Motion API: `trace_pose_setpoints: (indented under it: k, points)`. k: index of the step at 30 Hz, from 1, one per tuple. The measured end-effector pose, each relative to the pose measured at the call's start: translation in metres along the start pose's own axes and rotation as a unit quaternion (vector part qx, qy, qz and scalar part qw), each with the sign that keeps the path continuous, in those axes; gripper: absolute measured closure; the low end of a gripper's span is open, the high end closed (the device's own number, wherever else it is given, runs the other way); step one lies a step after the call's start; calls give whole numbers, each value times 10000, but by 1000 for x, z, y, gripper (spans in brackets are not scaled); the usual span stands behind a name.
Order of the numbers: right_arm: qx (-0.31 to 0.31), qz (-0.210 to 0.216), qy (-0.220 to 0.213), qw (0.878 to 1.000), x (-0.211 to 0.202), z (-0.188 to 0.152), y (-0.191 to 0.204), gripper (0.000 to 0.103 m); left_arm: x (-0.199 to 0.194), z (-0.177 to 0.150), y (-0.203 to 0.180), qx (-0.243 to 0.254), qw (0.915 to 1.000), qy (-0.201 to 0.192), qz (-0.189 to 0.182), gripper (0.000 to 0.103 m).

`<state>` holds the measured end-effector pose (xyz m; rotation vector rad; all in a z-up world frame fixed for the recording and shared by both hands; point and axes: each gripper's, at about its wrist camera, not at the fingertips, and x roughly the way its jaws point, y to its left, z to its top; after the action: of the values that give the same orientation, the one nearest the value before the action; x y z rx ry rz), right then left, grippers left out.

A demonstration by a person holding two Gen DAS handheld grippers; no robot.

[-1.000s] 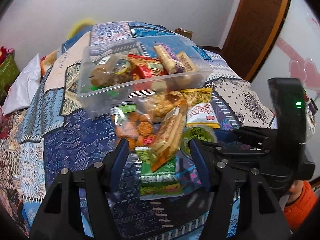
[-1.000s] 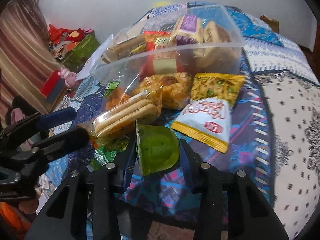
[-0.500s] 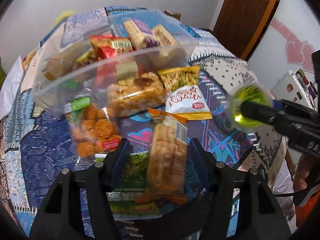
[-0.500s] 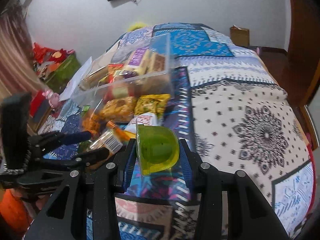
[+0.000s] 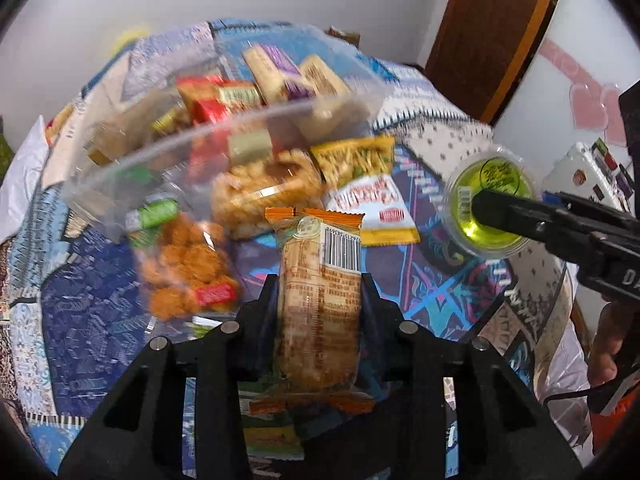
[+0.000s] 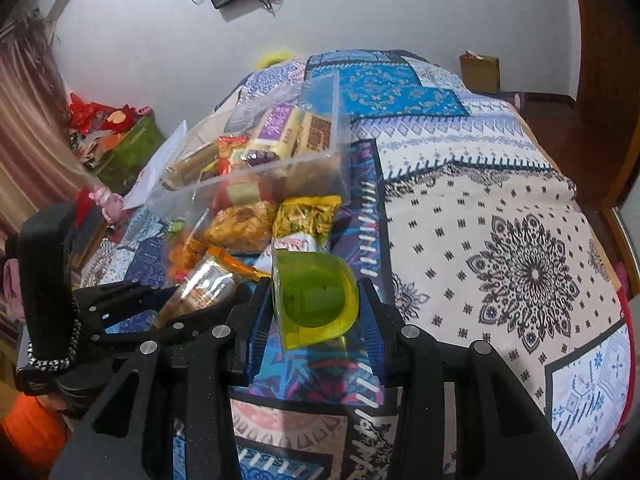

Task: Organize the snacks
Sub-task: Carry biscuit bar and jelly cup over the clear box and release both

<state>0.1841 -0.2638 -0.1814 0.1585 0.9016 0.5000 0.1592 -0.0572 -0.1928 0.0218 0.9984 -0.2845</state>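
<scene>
Clear bin sat on the quilt, loose packets crowding its near wall; bare quilt lay to the right. Left gripper clamped a biscuit packet, long axis pointing toward the bin. Right gripper clamped a green jelly cup sideways, lifted above the quilt.

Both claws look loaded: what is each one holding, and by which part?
Left claw grips the biscuit packet across its middle, by the long sides. Right claw grips the green jelly cup by its side walls.
</scene>
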Motion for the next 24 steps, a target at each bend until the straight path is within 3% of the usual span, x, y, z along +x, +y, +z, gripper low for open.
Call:
trace_pose_setpoints:
  k: [8, 24]
  points:
    - [-80, 60, -294, 9995, -2, 23, 13, 65, -41, 19, 17, -203, 9972, -682, 214, 65]
    - [-295, -44, -1005, 9945, 8, 101, 28, 65, -78, 86, 72, -792, 9834, -1530, 559, 65]
